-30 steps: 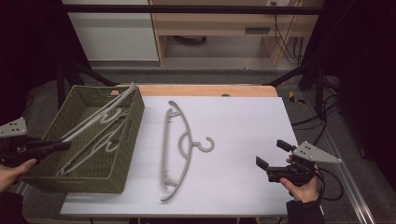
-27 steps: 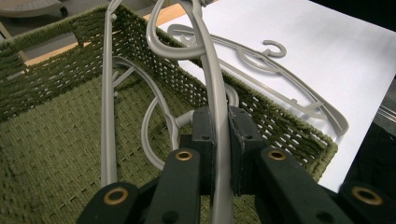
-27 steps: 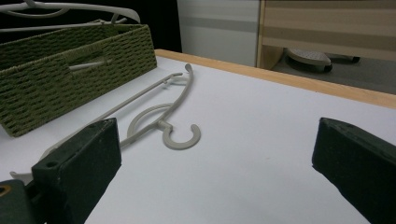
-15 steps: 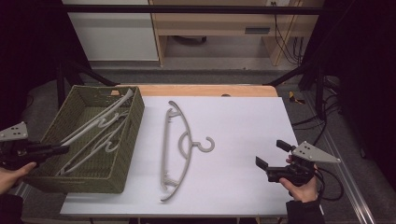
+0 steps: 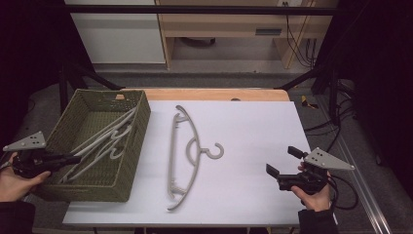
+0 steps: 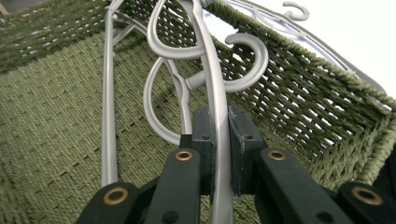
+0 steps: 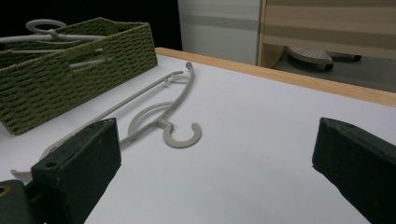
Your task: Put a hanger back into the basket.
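Honestly, with my left gripper (image 6: 219, 154) pinching the thin grey plastic hanger (image 6: 212, 88) inside the green woven basket (image 6: 56, 140), its hook could snag the tangled neighbouring hanger (image 6: 108, 102) when lifted.

The right half of the surface (image 5: 263, 126) is left bare, so free passage is offered around the right tongs (image 5: 282, 161). The middle is barred by a grey hanger (image 5: 187, 146) lying flat (its hook turned rightward). At the left, room is hemmed in by the walls of the woven basket (image 5: 139, 141), whose inside is crossed by leaning hangers (image 5: 104, 141).
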Motion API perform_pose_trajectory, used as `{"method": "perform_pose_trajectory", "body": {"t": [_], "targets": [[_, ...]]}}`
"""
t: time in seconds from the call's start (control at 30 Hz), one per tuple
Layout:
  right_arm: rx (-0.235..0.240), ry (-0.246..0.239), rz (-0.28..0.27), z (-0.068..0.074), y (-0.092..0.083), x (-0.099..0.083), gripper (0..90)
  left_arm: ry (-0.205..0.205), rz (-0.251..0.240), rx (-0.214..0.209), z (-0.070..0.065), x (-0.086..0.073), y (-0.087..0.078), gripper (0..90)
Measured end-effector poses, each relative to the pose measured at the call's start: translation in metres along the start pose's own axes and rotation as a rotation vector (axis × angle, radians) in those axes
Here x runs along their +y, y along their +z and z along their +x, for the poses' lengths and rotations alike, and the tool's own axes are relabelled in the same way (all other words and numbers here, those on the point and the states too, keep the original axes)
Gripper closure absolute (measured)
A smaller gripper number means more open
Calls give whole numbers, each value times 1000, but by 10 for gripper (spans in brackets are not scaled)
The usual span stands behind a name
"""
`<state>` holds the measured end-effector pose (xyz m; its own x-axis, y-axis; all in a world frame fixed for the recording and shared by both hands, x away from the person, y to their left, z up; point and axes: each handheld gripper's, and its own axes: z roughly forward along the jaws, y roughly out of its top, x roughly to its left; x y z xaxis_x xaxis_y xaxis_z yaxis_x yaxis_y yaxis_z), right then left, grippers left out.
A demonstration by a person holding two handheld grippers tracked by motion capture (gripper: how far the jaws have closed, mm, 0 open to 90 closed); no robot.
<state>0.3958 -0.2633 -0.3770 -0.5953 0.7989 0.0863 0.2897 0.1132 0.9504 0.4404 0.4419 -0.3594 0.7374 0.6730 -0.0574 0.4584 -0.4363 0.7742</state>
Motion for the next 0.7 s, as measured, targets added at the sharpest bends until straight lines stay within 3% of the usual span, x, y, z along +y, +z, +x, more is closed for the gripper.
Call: {"method": "perform_pose_trajectory", "body": {"t": [0.1, 0.23, 0.33, 0.53, 0.7], "targets": [[-1, 1, 3, 0, 0, 0, 15, -13, 13, -11, -1, -1, 2, 820], [0, -3, 1, 0, 0, 0, 15, -14, 89, 1, -1, -3, 12, 818], [2, 1, -1, 0, -1, 0, 15, -26, 109, 4, -2, -4, 16, 817], [2, -1, 1, 1, 0, 0, 15, -65, 223, 74, 0, -6, 18, 780], [1, 1, 2, 1, 0, 0, 15, -87, 247, 108, -4, -5, 21, 750]]}}
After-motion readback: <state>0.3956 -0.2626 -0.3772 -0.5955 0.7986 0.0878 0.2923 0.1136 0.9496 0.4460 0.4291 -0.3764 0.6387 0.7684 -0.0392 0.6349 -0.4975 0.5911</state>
